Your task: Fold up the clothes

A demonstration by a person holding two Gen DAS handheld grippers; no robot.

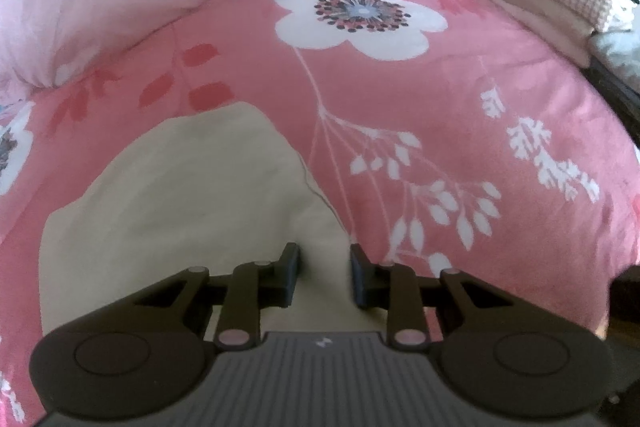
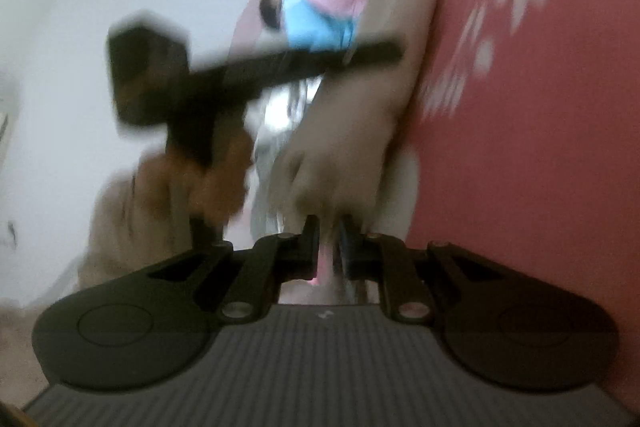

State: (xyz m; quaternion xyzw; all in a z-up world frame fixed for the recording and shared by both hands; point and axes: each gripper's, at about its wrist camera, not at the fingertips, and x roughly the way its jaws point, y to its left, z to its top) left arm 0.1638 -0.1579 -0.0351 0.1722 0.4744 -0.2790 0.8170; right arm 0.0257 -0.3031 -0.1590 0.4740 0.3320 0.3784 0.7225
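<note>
Where pink floral bedding [image 1: 400, 99] spreads, smooth cream cloth [image 1: 192, 195]

Left wrist view: from above, tilted steeply down at the pink floral bedspread [image 1: 400, 99], close over a cream garment [image 1: 192, 195]
Right wrist view: close and near level, rolled sideways, blurred
Shared: cream garment [image 2: 352, 131], bedspread [image 2: 540, 147], and the left gripper [image 2: 380, 53] seen side-on
</note>
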